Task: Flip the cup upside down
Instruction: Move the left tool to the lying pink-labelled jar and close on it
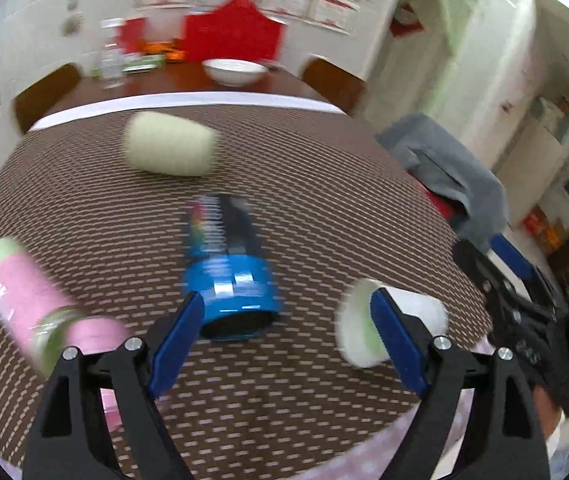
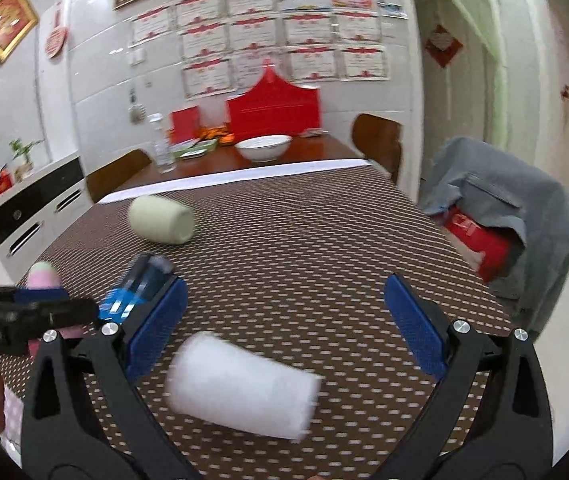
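Note:
Several cups lie on their sides on a brown dotted tablecloth (image 1: 304, 208). A blue and black cup (image 1: 230, 276) lies just ahead of my open, empty left gripper (image 1: 288, 316), its mouth toward me. A white cup (image 2: 240, 386) lies between the fingers of my open right gripper (image 2: 286, 304), not gripped; it also shows in the left wrist view (image 1: 364, 328). A pale green cup (image 1: 170, 144) lies farther back, also in the right wrist view (image 2: 162, 220). A pink and green cup (image 1: 40, 300) lies at the left.
A chair draped with a grey jacket (image 2: 500, 208) stands at the table's right edge. Beyond the cloth, a white bowl (image 2: 262, 146), a glass bottle (image 2: 162, 144) and red boxes (image 2: 274, 110) stand on the bare wood. The right gripper shows in the left wrist view (image 1: 524, 300).

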Motion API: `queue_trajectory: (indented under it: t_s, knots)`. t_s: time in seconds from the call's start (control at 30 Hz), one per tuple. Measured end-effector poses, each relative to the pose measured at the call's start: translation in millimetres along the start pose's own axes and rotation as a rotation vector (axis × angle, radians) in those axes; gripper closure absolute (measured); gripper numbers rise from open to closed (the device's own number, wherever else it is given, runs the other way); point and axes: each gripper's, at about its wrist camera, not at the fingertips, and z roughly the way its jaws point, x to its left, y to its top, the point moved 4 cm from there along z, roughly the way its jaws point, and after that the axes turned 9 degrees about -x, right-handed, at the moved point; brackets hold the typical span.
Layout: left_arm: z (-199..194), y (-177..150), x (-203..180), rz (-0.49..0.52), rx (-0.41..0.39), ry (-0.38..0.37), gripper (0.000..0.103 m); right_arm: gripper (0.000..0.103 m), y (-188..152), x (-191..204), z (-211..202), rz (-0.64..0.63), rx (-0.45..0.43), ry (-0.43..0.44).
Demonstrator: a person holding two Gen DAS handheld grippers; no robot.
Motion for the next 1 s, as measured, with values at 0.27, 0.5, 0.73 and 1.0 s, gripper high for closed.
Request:
queue_trajectory:
  t_s: [0.27,0.5,0.73,1.0]
  knots:
    - [22,-12,-60,0.256,0.057,-0.019,0.019,0.006,-10,-37,-10,0.074,0.019,-0.007]
    - [0,-6,-23,0.158,-0.023,0.098,0.019,0.006,-10,4,-5,0.030,0.032,0.075]
    - [-44,1,57,-0.003,-0.080,0.295,0.019,0.006,-7,81,16,-0.028,0.074,0.176]
    - [-69,6,160,-0.218,-0.075,0.499,0.019,0.006,-1,172,47,-0.129,0.122,0.259]
